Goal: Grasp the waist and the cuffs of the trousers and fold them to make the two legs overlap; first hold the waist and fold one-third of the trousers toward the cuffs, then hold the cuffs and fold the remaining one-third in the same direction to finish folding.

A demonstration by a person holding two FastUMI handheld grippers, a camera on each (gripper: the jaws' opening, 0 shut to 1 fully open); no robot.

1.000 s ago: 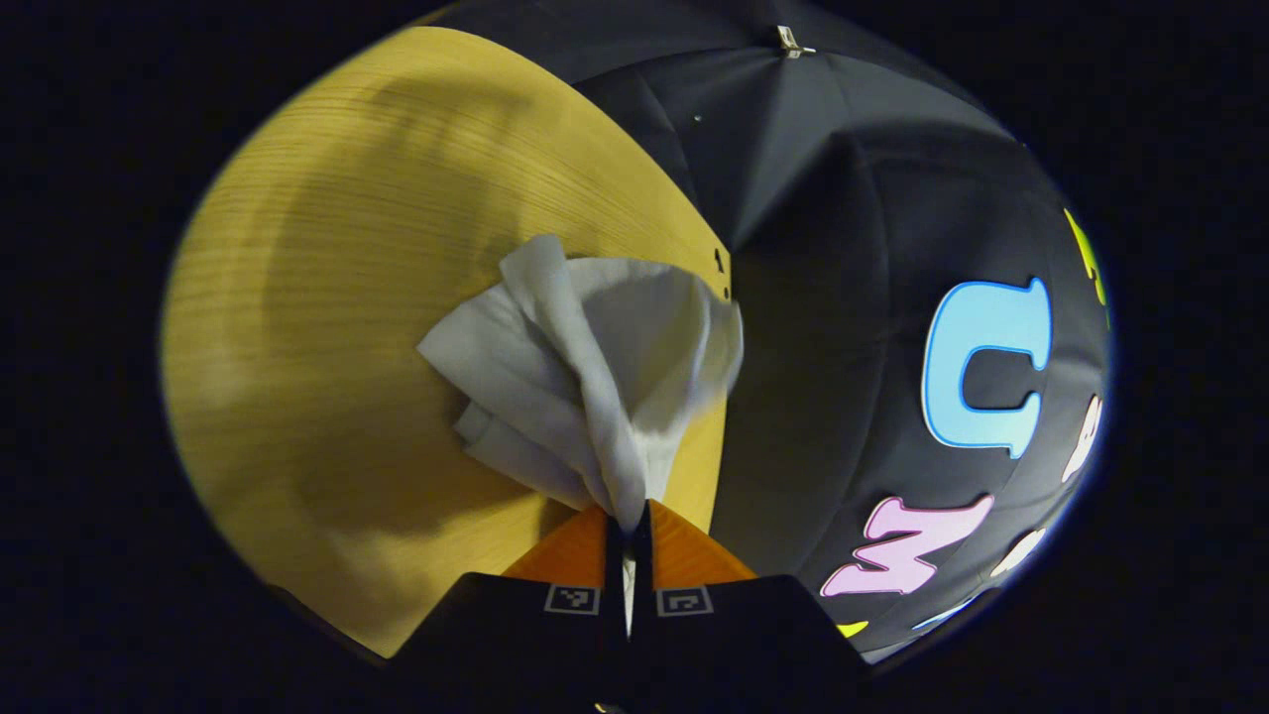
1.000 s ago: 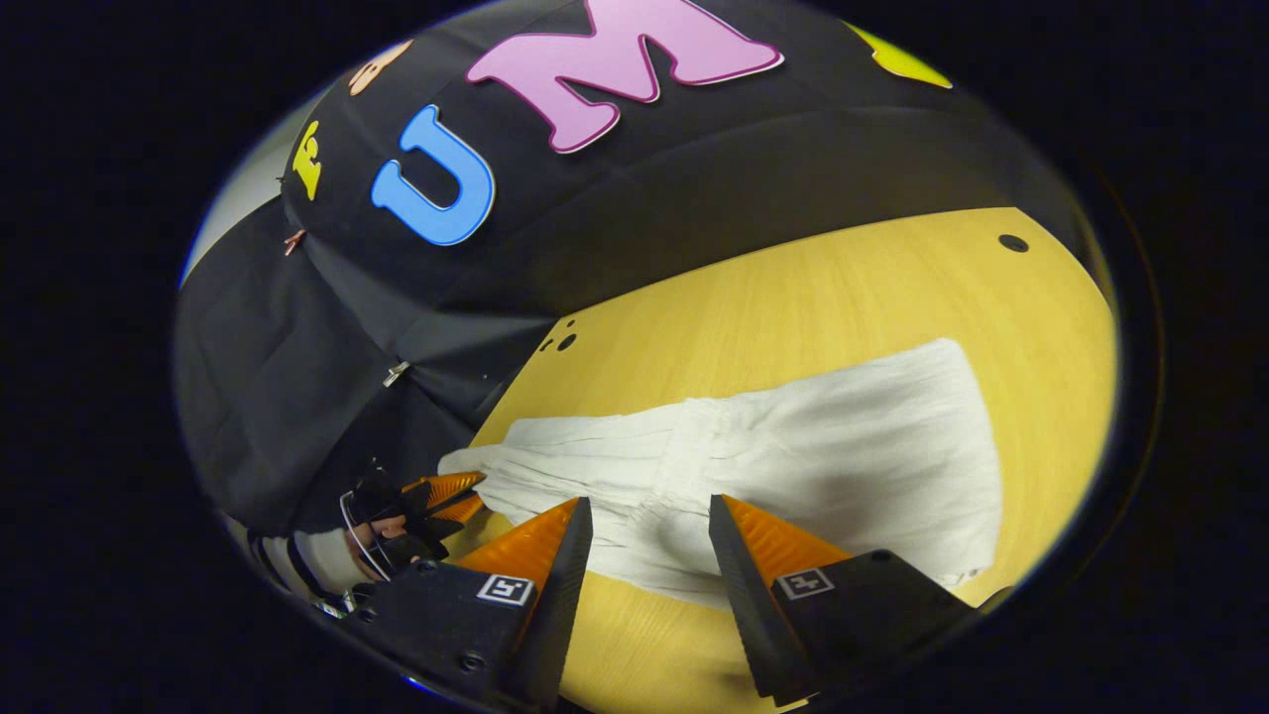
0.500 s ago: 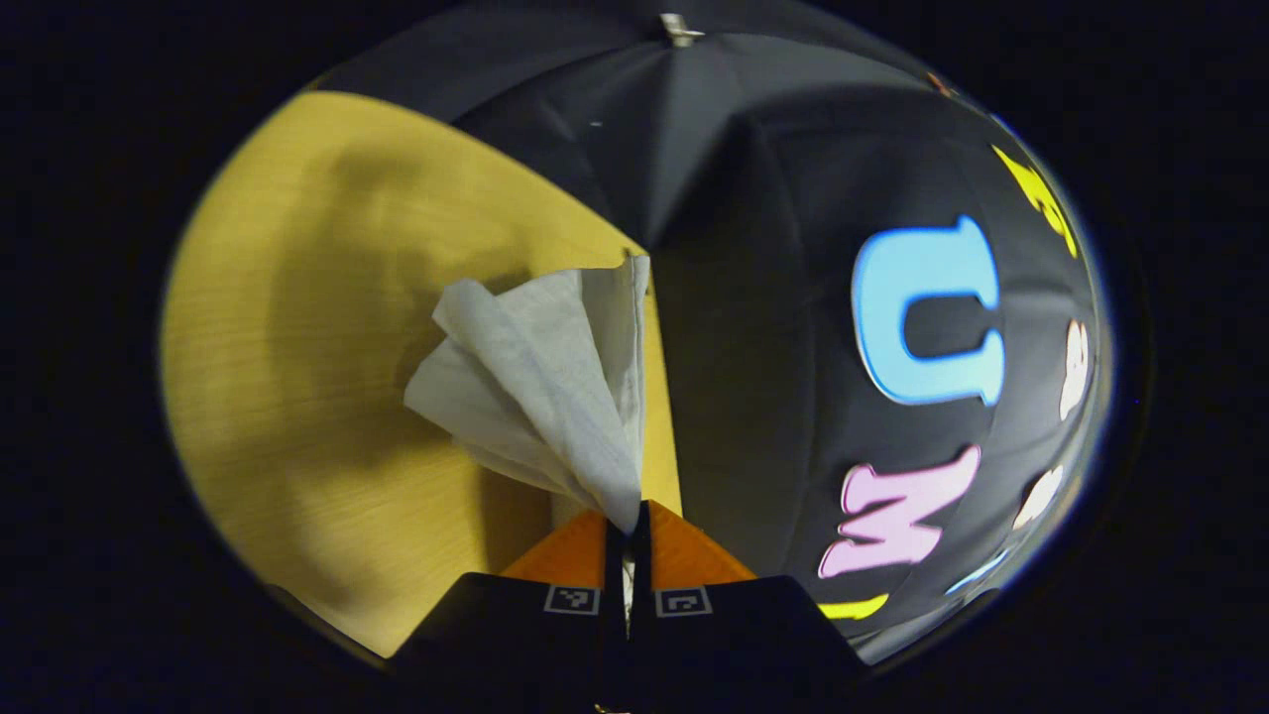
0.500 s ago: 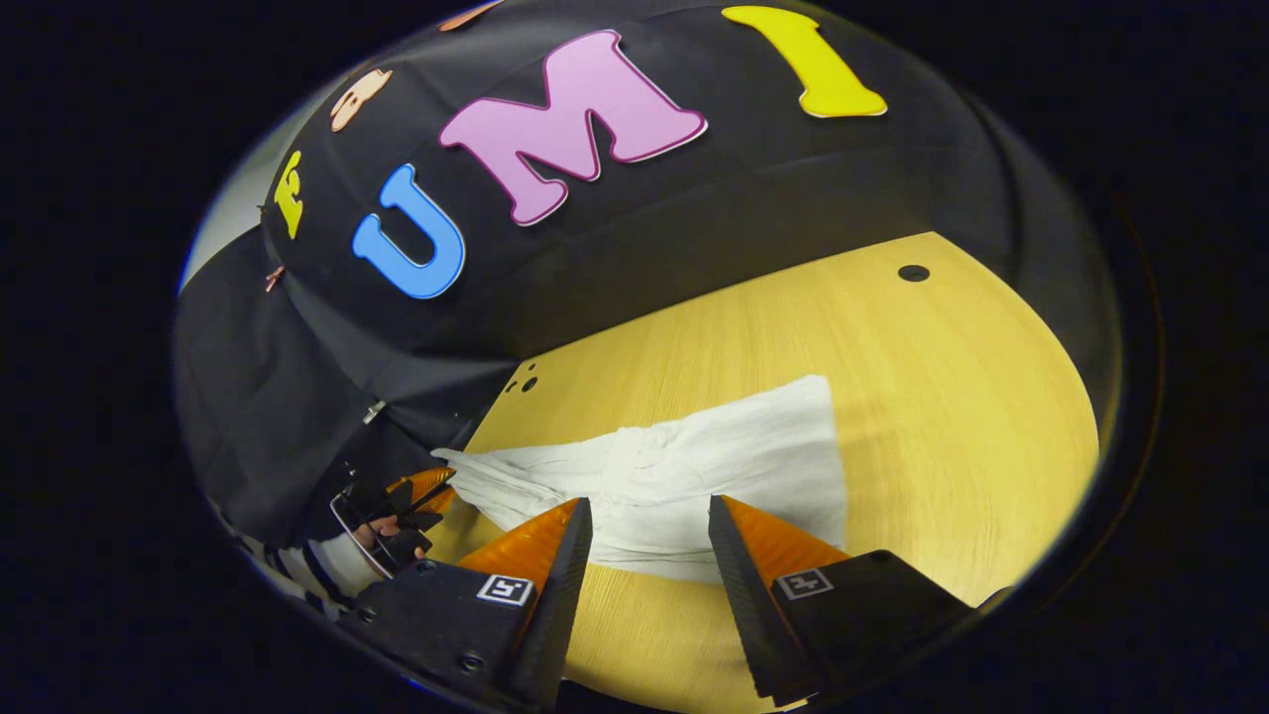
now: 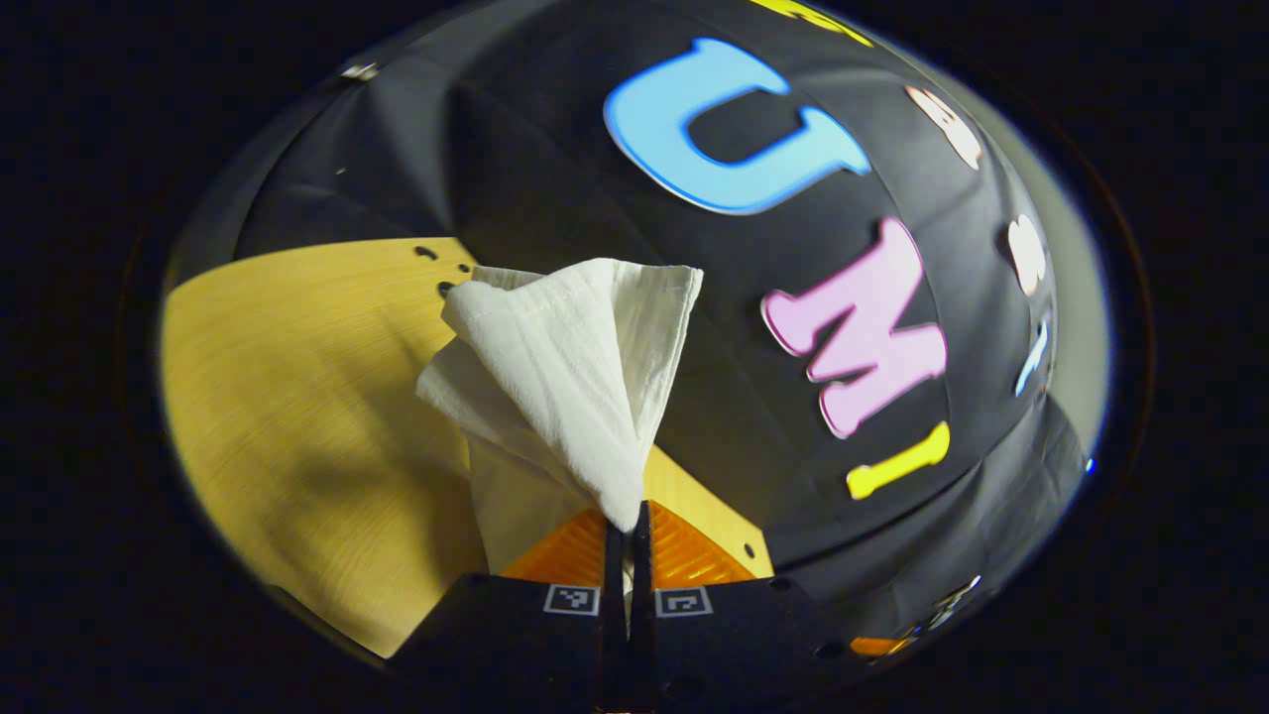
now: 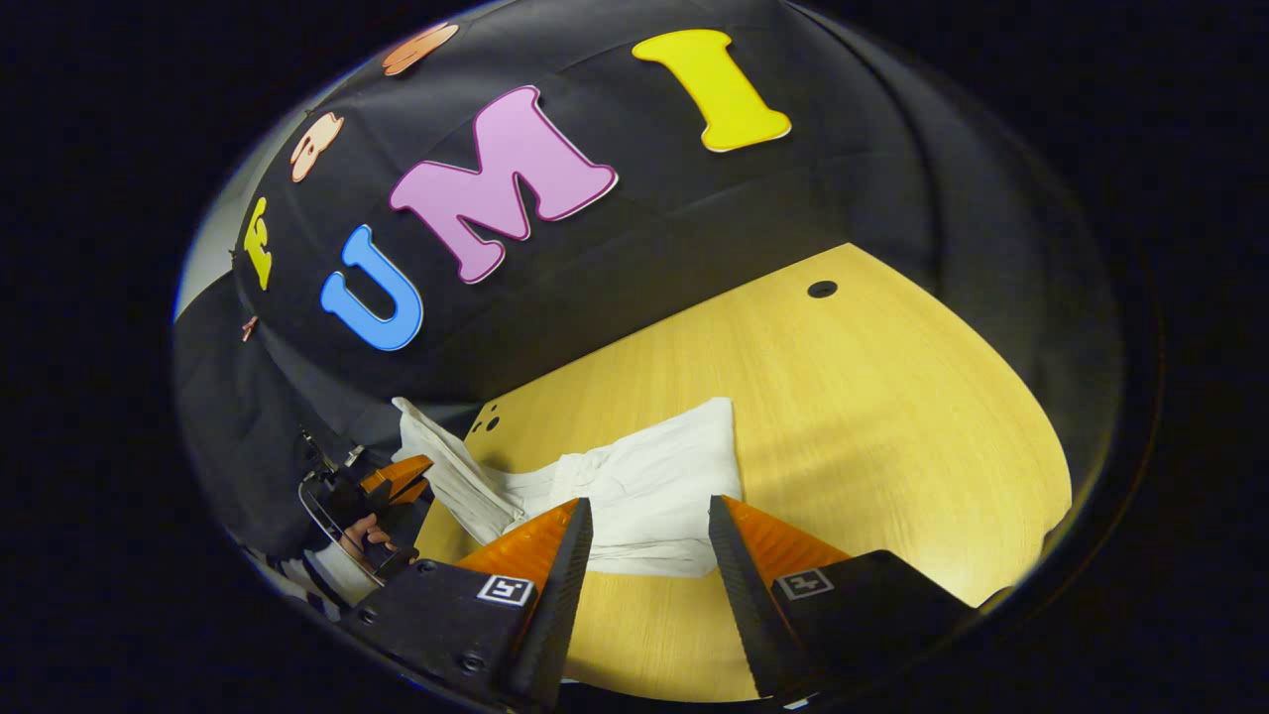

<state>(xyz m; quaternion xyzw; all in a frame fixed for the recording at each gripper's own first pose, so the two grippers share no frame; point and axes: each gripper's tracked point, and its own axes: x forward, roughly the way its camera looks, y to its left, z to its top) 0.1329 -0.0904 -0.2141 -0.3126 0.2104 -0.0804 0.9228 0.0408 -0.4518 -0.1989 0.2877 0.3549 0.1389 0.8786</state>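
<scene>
White trousers [image 6: 644,486] lie partly folded on the wooden table [image 6: 872,416]. In the left gripper view my left gripper [image 5: 626,531] is shut on one end of the white trousers [image 5: 565,367], which rise from the fingers in a bunched peak. The right gripper view shows that same end lifted off the table at the left, held by the left gripper [image 6: 406,476] and a hand. My right gripper [image 6: 649,535] hangs open just in front of the trousers, with nothing between its fingers.
The table [image 5: 297,397] has small holes [image 6: 821,289] near its far corners. The black booth wall stands close behind the table in both views. A striped sleeve [image 6: 322,580] shows at the lower left of the right gripper view.
The left gripper has lifted its end of the trousers and turned toward the wall. In the right gripper view the cloth lying on the table has become shorter. The right gripper stays open.
</scene>
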